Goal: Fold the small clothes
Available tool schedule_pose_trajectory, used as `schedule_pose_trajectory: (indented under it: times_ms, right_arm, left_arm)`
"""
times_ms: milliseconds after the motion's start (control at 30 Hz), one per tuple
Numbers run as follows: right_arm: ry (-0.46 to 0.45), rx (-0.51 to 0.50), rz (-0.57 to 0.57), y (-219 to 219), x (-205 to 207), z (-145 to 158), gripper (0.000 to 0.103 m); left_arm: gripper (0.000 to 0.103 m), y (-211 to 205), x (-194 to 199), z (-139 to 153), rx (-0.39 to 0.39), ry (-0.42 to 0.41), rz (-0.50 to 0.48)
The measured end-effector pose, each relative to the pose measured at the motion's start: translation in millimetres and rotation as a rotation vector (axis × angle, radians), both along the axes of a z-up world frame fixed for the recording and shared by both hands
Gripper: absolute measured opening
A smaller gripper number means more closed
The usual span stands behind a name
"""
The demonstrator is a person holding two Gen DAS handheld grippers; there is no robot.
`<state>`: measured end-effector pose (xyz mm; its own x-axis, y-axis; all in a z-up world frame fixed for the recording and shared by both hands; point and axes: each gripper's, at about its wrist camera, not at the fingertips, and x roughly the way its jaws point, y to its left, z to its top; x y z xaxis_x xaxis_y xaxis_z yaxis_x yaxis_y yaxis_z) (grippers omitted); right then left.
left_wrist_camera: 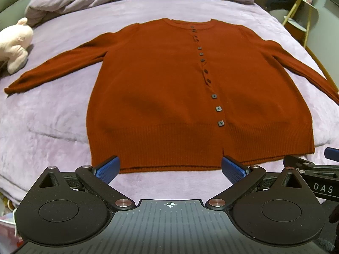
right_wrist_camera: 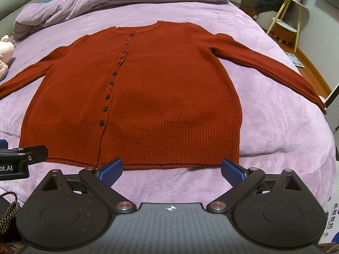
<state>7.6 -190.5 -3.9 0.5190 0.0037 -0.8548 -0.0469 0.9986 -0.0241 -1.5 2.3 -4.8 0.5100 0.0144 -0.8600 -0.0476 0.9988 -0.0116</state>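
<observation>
At the far left, a pink soft toy [left_wrist_camera: 15,44] lies on the bed [left_wrist_camera: 53,114] just beyond the tip of the left sleeve [left_wrist_camera: 53,67]. The left gripper [left_wrist_camera: 170,169] hangs with its jaws wide apart and empty, just short of the hem. The red cardigan [left_wrist_camera: 169,84] is spread flat on the bed, front up and buttoned, with both sleeves stretched outward. The right gripper [right_wrist_camera: 171,170] is likewise wide open and holding nothing, near the hem's right half. Further right, the right sleeve [right_wrist_camera: 264,63] reaches toward the bed's edge. No fold seems made yet: sleeves and body all remain to be folded.
</observation>
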Motion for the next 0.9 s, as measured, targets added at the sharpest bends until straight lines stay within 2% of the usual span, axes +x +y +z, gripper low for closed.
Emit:
schedule_pose_trajectory:
  times_ms: [900]
  right_arm:
    - [-0.007,0.01,0.002,-0.6,-3.6,0.7,0.099]
  left_arm:
    - [0.103,0.4,-0.1,-0.5,-0.003,0.002,0.006]
